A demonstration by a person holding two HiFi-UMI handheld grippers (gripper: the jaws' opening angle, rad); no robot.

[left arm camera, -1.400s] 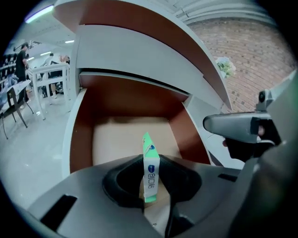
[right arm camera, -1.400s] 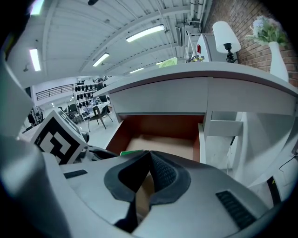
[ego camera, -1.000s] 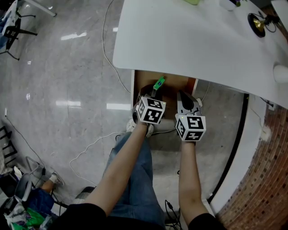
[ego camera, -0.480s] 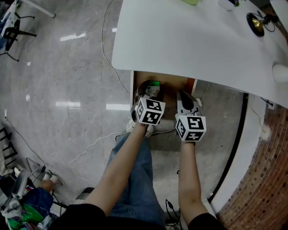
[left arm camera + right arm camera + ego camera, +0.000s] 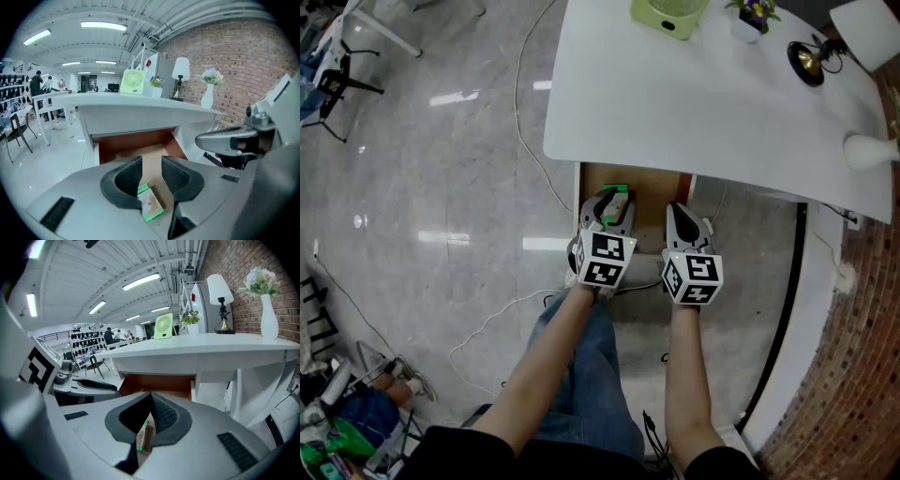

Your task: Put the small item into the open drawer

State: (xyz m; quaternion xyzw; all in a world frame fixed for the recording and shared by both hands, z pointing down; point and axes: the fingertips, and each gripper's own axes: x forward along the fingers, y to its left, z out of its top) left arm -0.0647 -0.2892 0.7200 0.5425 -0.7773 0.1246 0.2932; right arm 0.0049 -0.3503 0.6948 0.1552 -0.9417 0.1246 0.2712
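Green-edged packet (image 5: 151, 206) lies in the open drawer (image 5: 136, 140), below left tongs (image 5: 151, 163), which are spread, empty and have just been narrowing; right tongs (image 5: 151, 397) pressed together.

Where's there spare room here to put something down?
The desk's whole near half is bare, from the front edge up to the fan, plant, lamp and vase, which crowd the far side. In the drawer, the floor behind the packet, up to the back wall, is free.

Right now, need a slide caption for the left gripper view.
Left tongs, empty and just closing partway, above the small green-and-tan packet lying in the open brown wooden drawer.
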